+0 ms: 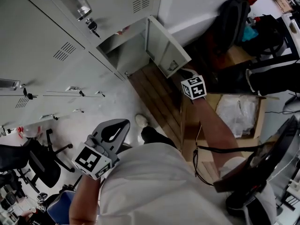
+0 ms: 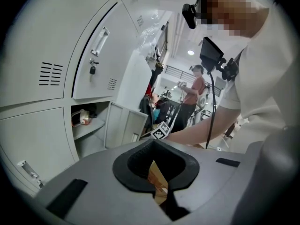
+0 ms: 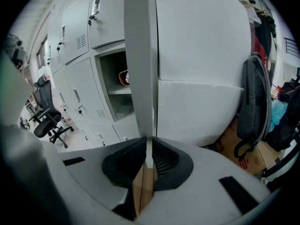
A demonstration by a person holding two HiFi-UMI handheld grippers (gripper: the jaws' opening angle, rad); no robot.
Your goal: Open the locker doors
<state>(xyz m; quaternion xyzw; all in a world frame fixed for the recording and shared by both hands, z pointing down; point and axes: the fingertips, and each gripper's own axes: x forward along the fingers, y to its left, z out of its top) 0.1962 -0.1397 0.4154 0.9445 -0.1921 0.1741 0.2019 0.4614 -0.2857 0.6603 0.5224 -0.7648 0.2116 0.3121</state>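
The right hand-held gripper [image 3: 148, 148] was clamped on the free edge of the open locker door [image 3: 139, 64], a hold suited to swinging it wider. The left hand-held gripper [image 2: 161, 184] hung near the body, jaws together and empty (likely spare for another door). Only the right gripper view showed that clamp. The head view showed instead how far the door stood out from the lockers [image 1: 42, 46].
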